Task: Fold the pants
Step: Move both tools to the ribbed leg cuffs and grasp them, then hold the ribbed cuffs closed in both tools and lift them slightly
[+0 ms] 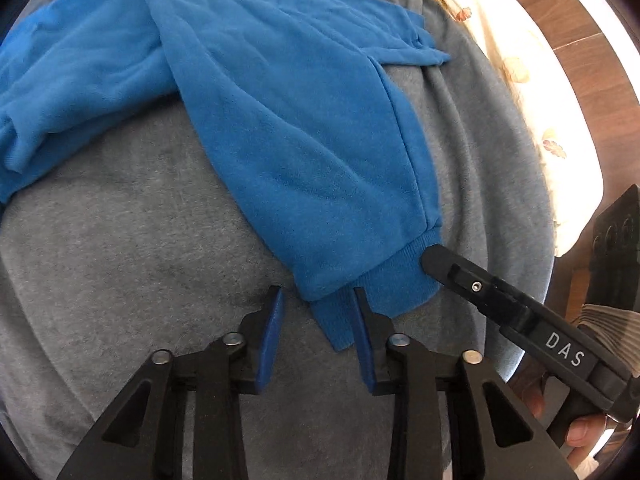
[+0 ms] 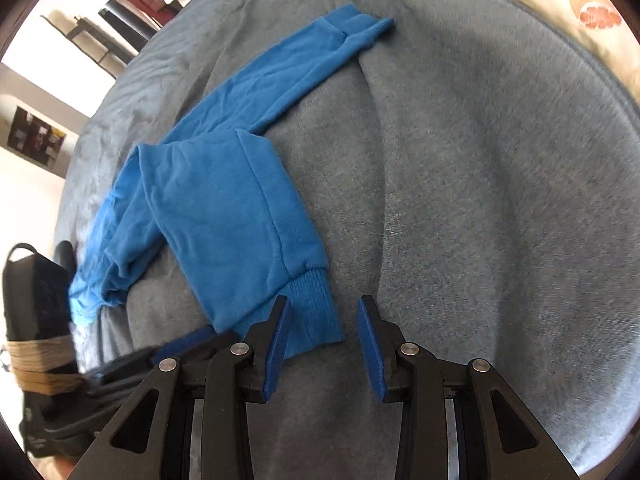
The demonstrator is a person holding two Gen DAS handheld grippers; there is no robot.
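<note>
Left claw (image 1: 318,300) and right claw (image 2: 324,310) agape astride ribbed cuff (image 1: 372,292); soft blue fleece pants (image 1: 280,120), fuzzy grey blanket (image 1: 120,240).

Pants (image 1: 288,120) spread on blanket (image 1: 120,240), cuff (image 1: 372,292) nearest, between left tool (image 1: 318,300) and right tool (image 2: 323,308)

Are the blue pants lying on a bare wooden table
No, the blue pants lie spread on a grey blanket, with only a strip of wooden floor showing beyond the bed's edge.
</note>
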